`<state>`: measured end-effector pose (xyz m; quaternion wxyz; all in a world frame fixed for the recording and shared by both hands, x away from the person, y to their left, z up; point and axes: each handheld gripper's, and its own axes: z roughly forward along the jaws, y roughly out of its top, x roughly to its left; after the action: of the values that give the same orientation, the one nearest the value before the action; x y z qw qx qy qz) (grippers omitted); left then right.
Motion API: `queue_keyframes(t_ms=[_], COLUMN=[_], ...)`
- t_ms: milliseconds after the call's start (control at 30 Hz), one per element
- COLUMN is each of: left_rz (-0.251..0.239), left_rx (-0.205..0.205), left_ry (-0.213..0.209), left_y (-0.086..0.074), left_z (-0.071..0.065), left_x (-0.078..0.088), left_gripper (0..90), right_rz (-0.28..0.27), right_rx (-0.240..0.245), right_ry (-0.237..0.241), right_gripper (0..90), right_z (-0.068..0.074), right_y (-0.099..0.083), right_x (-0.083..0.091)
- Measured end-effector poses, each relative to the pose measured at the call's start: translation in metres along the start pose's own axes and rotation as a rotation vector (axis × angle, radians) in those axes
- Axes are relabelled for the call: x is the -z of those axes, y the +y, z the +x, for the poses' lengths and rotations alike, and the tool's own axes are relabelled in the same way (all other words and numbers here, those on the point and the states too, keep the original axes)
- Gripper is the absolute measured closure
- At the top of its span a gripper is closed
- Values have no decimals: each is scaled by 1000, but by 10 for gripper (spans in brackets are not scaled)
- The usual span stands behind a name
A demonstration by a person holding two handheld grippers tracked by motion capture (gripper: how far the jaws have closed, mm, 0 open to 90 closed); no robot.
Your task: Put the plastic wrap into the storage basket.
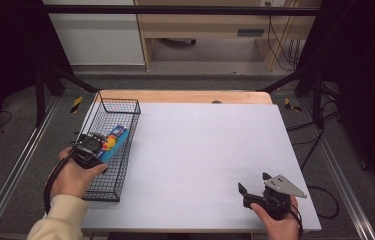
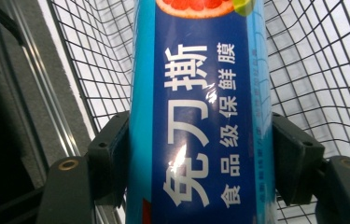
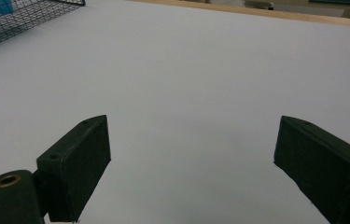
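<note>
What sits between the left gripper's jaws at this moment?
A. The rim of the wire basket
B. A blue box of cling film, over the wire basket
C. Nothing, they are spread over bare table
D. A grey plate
B: the left gripper has both jaws pressed against the blue box, with the wire basket behind it.

At your ten o'clock, the black wire basket (image 1: 122, 107) shows a grid mesh; the box (image 2: 200, 116) in it is blue with white lettering and an orange fruit picture
</note>
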<state>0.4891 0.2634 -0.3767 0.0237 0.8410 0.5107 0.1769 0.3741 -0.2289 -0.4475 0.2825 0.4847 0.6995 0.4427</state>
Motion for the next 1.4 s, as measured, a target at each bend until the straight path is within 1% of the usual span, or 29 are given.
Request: queue_keyframes(t_ms=[67, 167, 200, 300, 400, 533, 667, 733, 800, 833, 900, 933, 967, 1000, 1067, 1100, 1133, 1167, 1233, 1267, 1300, 1333, 1367, 1400], left_rz=[10, 26, 40, 58, 63, 82, 83, 72, 21, -9, -76, -107, -143, -186, -245, -300, -338, -359, -410, -429, -469, -492, -505, -523], left_rx=[-5, -19, -30, -46, -48, -64, -72, -78, -55, -40, -24, -20, -24, -29, -31, -33, -39, -53, -101, -113, -118, -125, -134, -153], left_ry=[3, 23, 25, 51, 56, 67, 80, 82, 63, 58, 55, 61, 68, 64, 22, -21, -47, -56, -68, -84, -122, -145, -153, -157], left_y=[1, 3, 4, 6, 8, 9, 10, 11, 10, 9, 8, 6, 6, 5, 6, 8, 10, 11, 16, 17, 20, 22, 24, 26], left_z=[-1, -3, -4, -7, -8, -11, -12, -12, -10, -9, -9, -10, -12, -16, -23, -30, -36, -41, -56, -61, -69, -76, -81, -88], left_x=[-1, -3, -3, -6, -7, -8, -9, -8, -2, 2, 11, 16, 21, 27, 35, 41, 45, 49, 55, 56, 56, 56, 55, 53], left_gripper=[320, 320, 320, 319, 319, 319, 318, 314, 279, 241, 170, 152, 135, 128, 128, 128, 127, 123, 110, 109, 111, 115, 119, 118], right_rz=[-1, -1, -1, -2, 0, 0, 0, -1, -1, 1, 3, 1, 1, 0, 4, 5, 8, 8, 19, 33, 36, 38, 40, 39], right_rx=[0, 1, 1, 1, 2, 4, 2, 4, 4, 4, 1, 4, 4, 4, 5, 6, 12, 17, 10, 7, 4, 3, -6, -9], right_ry=[-1, -2, -2, -2, -3, -3, -3, -3, -5, -5, -5, -7, -8, -10, -9, -9, -9, -15, -20, -16, -19, -25, -24, -24], right_gripper=[109, 109, 109, 110, 110, 110, 110, 109, 109, 108, 106, 103, 101, 99, 88, 85, 82, 80, 65, 62, 60, 55, 51, 48], right_z=[0, 0, 0, 0, 0, 0, 0, -1, -1, -1, -1, -1, -2, -2, -3, -4, -5, -5, -7, -9, -11, -14, -15, -17], right_y=[0, 0, 0, 0, 0, 0, 0, 0, 0, 0, 0, 0, 1, 1, 1, 1, 2, 2, 1, 1, 0, 0, 0, 0], right_x=[0, 0, 0, 0, 0, 0, 1, 1, 1, 1, 1, 1, 1, 1, 1, 1, 1, 1, 0, 0, -1, -1, -1, -1])
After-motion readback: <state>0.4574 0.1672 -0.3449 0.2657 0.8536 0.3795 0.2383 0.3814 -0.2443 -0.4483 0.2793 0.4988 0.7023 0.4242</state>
